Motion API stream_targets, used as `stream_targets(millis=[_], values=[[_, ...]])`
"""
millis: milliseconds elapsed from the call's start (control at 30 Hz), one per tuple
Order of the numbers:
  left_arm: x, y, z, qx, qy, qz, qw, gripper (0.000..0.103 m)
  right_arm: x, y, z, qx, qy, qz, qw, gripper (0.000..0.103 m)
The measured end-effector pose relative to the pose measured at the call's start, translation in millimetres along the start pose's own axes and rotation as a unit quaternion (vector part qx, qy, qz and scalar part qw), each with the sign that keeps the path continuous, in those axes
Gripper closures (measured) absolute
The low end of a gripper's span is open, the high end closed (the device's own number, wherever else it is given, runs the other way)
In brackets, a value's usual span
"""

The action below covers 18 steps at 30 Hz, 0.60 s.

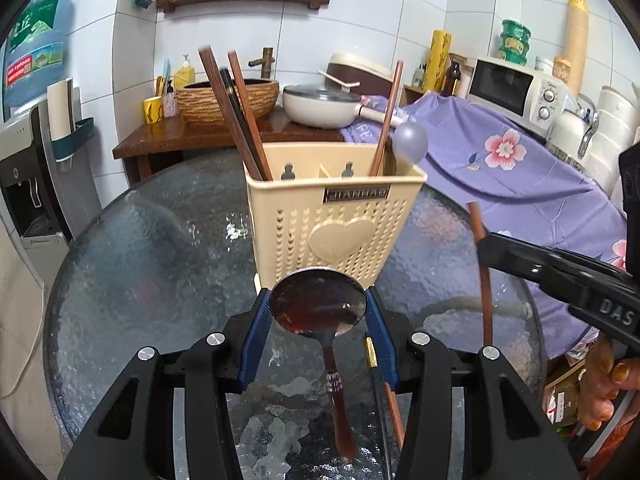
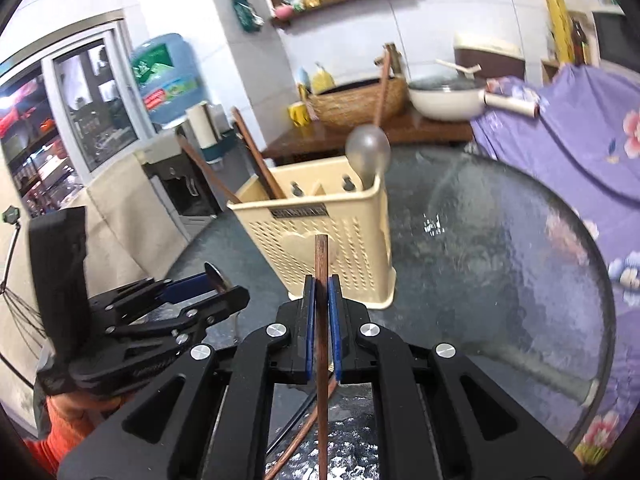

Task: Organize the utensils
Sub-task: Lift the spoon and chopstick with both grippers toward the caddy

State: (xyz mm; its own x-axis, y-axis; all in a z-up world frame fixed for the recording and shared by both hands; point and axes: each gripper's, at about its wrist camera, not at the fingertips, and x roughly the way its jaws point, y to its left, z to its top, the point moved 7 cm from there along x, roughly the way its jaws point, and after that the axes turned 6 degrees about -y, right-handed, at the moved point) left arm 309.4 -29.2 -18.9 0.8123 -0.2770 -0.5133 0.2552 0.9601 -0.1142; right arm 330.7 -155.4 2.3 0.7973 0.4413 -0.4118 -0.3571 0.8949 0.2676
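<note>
Nearest, left gripper [image 1: 318, 312] clamped on the bowl of a dark metal spoon with brown wooden handle [image 1: 318, 306], right gripper [image 2: 321, 320] clamped on a brown wooden chopstick [image 2: 321, 280] held upright, both above the round textured-glass table [image 1: 160, 248]. Just beyond, centred, a cream perforated plastic utensil holder with heart emblem [image 1: 334, 216], dark wooden chopsticks [image 1: 234, 112] in its left compartment, a silver spoon [image 1: 410, 140] and a brown chopstick in its right. Farther right, a purple floral cloth [image 1: 512, 168].

Glass table [image 1: 140, 240], utensil holder [image 1: 336, 216], chopsticks [image 1: 390, 400]
</note>
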Motion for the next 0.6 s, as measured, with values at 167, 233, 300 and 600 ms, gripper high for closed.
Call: stream_targets(millis=[167, 233, 300, 600], values=[[-11, -1, 10, 0.005, -0.011, -0.006, 0.9999, 0.057, -24, 8, 16, -0.018, -0.016, 0.009, 1.000, 0.096], [-13, -1, 12, 0.007, -0.014, -0.008, 0.9999, 0.057, -28, 9, 19, -0.024, -0.016, 0.010, 1.000, 0.096], [-14, -1, 14, 0.009, -0.016, -0.006, 0.9998, 0.057, -31, 12, 21, -0.033, -0.018, 0.008, 0.999, 0.096], [-21, -1, 21, 0.006, -0.021, -0.017, 0.9996, 0.057, -42, 21, 28, -0.045, -0.031, 0.010, 0.998, 0.096]])
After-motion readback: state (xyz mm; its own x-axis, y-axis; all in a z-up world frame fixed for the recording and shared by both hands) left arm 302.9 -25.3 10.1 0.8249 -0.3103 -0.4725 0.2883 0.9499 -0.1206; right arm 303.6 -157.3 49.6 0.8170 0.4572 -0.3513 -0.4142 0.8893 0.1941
